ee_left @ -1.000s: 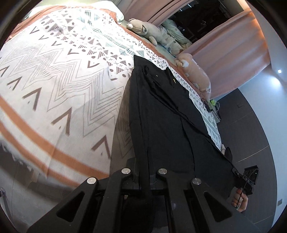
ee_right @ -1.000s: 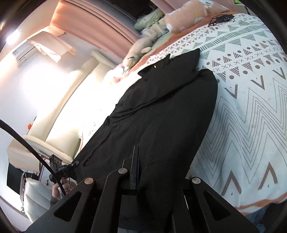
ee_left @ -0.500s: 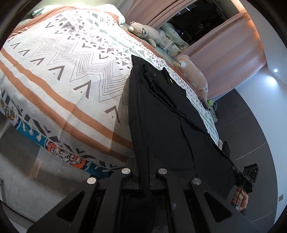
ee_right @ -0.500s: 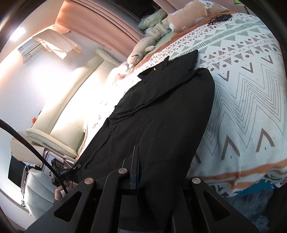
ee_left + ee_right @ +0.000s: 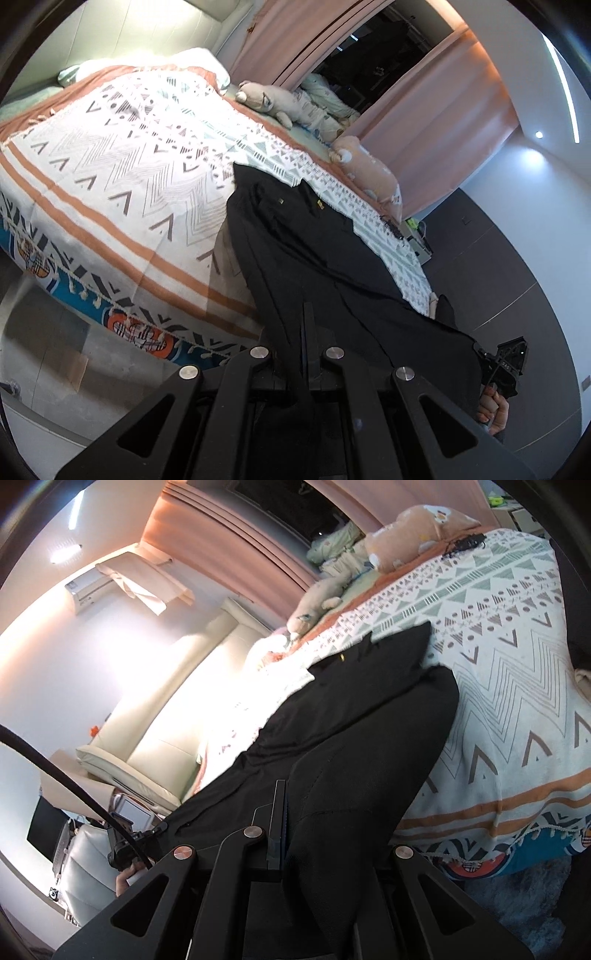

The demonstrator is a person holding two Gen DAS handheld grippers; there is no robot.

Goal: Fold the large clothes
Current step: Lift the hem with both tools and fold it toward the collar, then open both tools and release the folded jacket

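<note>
A wide bed (image 5: 122,177) fills most of both views, covered by a white blanket (image 5: 517,686) patterned with chevrons, triangles and orange stripes, its fringed edge hanging over the foot. Pink curtains (image 5: 436,107) hang behind the bed, and a cream padded headboard (image 5: 177,716) stands along the bright wall in the right wrist view.

A long black garment (image 5: 314,251) lies stretched lengthwise over the blanket, its collar end towards the pillows and its lower end drawn out past the edge of the bed, off the mattress. A small gold detail shows near the collar.

Several plush toys (image 5: 266,101) rest in a row along the far side of the bed, just beyond the garment's collar.

The left hand-held gripper (image 5: 308,332) is closed on the garment's hem, a fold of black cloth pinched between its fingers. The right hand-held gripper (image 5: 277,812) is likewise clamped on the hem at the other corner, cloth draping over its right side. Each camera catches the opposite gripper at the edge of its view, with a hand (image 5: 493,410) wrapped around the handle.
</note>
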